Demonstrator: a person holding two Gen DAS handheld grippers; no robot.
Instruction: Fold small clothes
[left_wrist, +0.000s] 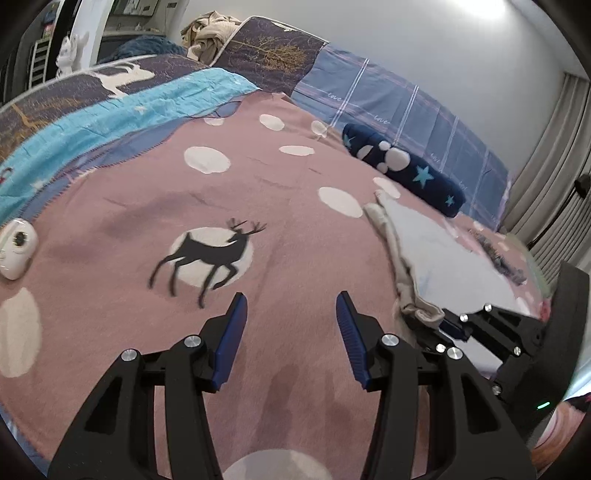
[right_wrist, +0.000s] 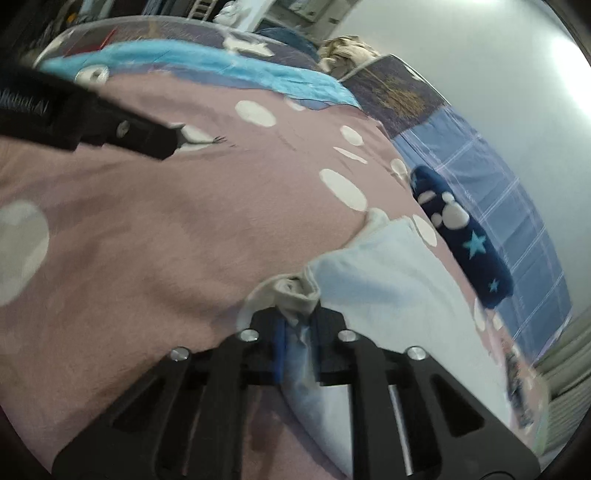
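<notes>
Left wrist view: the left gripper (left_wrist: 291, 299) hangs half open and empty over the pink deer blanket (left_wrist: 147, 206). The pale garment (left_wrist: 436, 258) lies to its right, long axis running away toward the navy star pillow (left_wrist: 402, 166).

Right wrist view: the right gripper (right_wrist: 299, 314) is clamped on the garment's (right_wrist: 369, 280) bunched near corner.

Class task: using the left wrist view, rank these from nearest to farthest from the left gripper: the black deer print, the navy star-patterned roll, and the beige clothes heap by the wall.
From the left gripper:
1. Black deer print, just ahead, slightly left, on the pink blanket.
2. Navy star-patterned roll, farther, ahead right.
3. Beige clothes heap, farthest, by the back wall.
</notes>
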